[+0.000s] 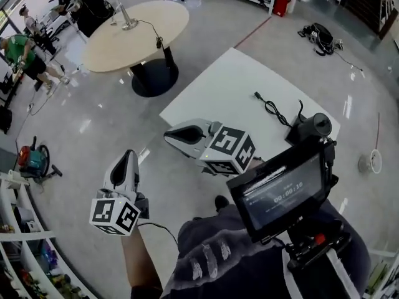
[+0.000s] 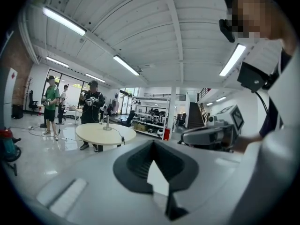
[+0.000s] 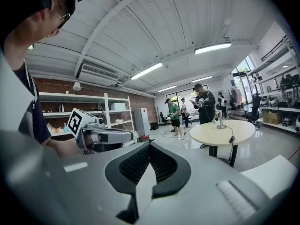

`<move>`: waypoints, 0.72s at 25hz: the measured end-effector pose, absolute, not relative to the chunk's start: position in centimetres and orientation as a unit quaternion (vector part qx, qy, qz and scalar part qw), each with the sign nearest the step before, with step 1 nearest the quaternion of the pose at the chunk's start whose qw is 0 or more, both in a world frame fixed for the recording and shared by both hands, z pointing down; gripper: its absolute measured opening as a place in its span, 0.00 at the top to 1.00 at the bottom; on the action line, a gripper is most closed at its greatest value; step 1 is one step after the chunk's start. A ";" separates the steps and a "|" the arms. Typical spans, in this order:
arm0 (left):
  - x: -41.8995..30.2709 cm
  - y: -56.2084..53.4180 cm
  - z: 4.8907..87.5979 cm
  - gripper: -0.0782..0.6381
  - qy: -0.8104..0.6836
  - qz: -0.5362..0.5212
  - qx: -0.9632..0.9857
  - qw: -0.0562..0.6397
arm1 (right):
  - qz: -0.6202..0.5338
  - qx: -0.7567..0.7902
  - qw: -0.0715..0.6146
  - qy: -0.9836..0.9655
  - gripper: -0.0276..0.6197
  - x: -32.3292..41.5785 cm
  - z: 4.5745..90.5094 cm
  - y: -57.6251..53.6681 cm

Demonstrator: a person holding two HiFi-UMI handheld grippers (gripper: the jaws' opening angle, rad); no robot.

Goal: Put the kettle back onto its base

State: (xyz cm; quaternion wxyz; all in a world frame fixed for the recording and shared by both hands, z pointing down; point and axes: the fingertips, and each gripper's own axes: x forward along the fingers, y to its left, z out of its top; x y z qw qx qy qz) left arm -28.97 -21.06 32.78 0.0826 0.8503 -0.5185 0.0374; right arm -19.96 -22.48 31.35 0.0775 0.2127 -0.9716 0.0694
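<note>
The left gripper (image 1: pixel 128 157) is hovering at seven o'clock in the head view, its tongs pinched together on nothing and pointing out over the floor, while the right gripper (image 1: pixel 171 136), just left of centre, is likewise riding closed and empty, aiming toward nine o'clock. The dark rounded thing (image 1: pixel 315 128) I am taking for the kettle is sitting at three o'clock on the white table (image 1: pixel 230 86), at the end of a black cord (image 1: pixel 269 108) and half hidden by the screen (image 1: pixel 280 192), so kettle and base are not telling apart. It is probably going to handle as rigid, smooth-walled and weighty if filled, so gripping the handle is looking safest.
</note>
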 end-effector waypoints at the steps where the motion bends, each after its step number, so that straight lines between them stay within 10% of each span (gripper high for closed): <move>1: -29.2 -21.1 32.9 0.89 -0.519 0.039 0.849 0.085 | 0.074 0.203 0.073 -0.974 0.95 -20.4 32.4 -22.4; 18: -45.8 -13.8 32.0 0.89 -0.539 0.008 0.837 0.092 | 0.063 0.146 0.074 -0.984 0.95 -37.5 32.1 -14.6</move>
